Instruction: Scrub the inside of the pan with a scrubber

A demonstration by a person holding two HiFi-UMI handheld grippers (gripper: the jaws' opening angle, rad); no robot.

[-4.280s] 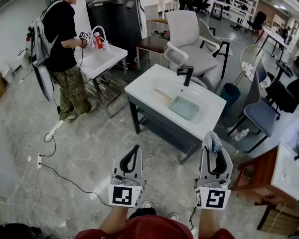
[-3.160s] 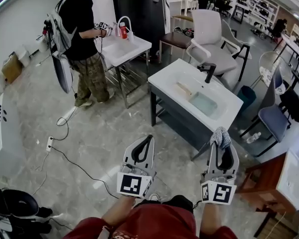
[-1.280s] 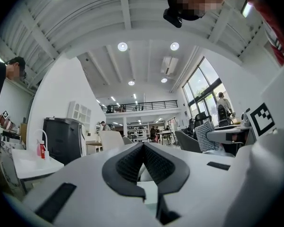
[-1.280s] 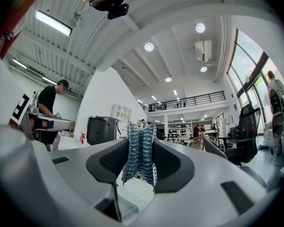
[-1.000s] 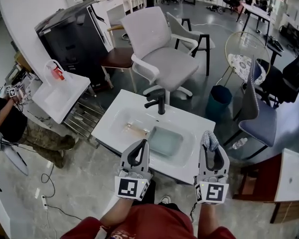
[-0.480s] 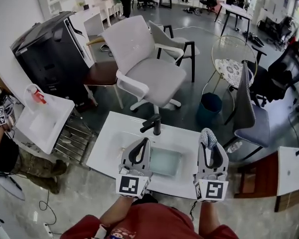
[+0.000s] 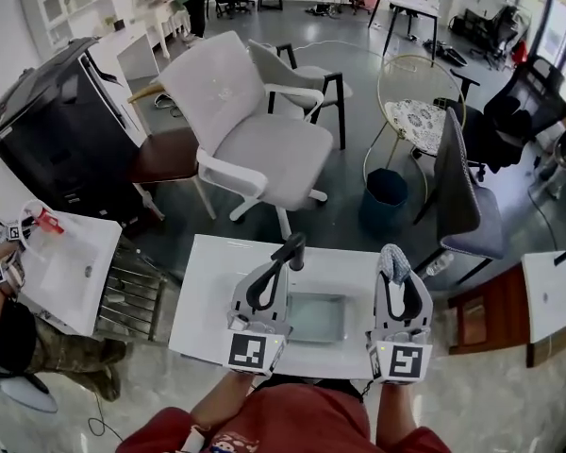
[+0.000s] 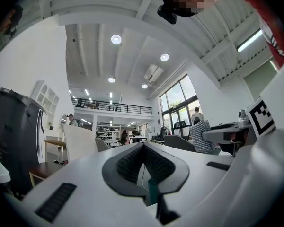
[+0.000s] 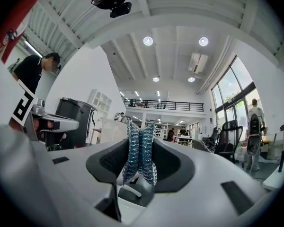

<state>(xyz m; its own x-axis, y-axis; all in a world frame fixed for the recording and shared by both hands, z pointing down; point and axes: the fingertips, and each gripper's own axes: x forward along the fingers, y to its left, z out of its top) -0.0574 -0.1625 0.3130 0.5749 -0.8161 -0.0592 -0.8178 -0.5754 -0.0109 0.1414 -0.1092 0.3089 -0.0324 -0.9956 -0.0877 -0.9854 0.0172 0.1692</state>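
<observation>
A white swivel chair stands well beyond both sets of fingers in an open-plan workroom. A person faces a white sink counter with a hand-held gripper in each hand. The counter's basin lies below and between the two pairs of fingertips. Its black faucet is just past the tips of the left gripper. That gripper's fingers are pressed together on nothing, as the left gripper view shows. The right gripper has its fingers clenched on the scrubber, a blue-grey knitted pad that sticks up from between the tips. It is held above the counter and touches nothing else. No pan can be made out: if one sits in the basin, it is hidden or too small to tell. The scrubbing appears not yet begun. The tool is in hand, but finding and steadying the pan, bringing the scrubber down inside it and rubbing all seem left to do.
</observation>
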